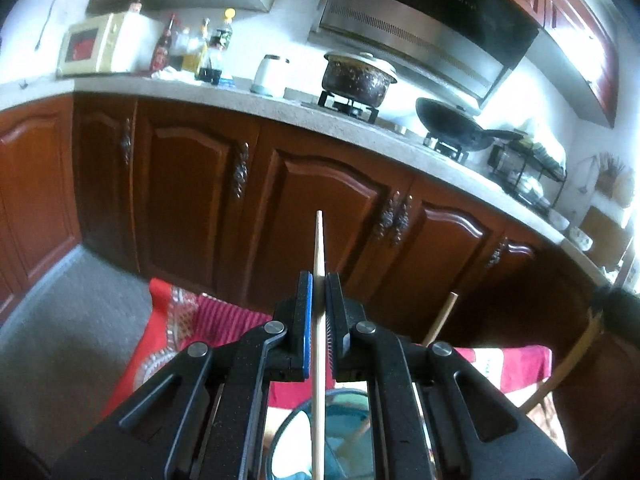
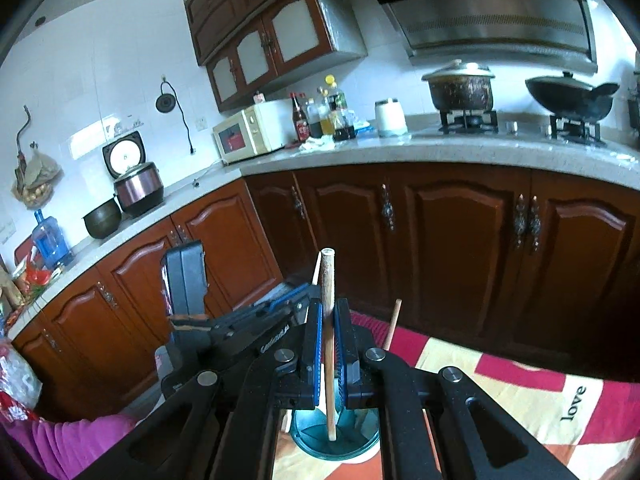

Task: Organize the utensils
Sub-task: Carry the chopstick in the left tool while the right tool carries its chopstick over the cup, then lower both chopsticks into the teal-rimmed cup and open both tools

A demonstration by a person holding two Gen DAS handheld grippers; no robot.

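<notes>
My left gripper (image 1: 319,280) is shut on a thin pale wooden chopstick (image 1: 318,248) that stands upright between the blue pads and runs down toward a teal round holder (image 1: 288,432) below. My right gripper (image 2: 328,308) is shut on a thicker wooden utensil handle (image 2: 327,276), held upright with its lower end inside the teal holder (image 2: 312,436). Another wooden handle (image 2: 392,324) leans out of the holder to the right; it also shows in the left wrist view (image 1: 442,318). The left gripper's body (image 2: 240,320) shows to the left in the right wrist view.
A red, cream and patterned cloth (image 2: 520,392) covers the table under the holder. Brown kitchen cabinets (image 1: 320,200) stand close ahead under a grey counter (image 2: 400,152) with pots, bottles, a microwave and a rice cooker. A pink sleeve (image 2: 72,444) is at lower left.
</notes>
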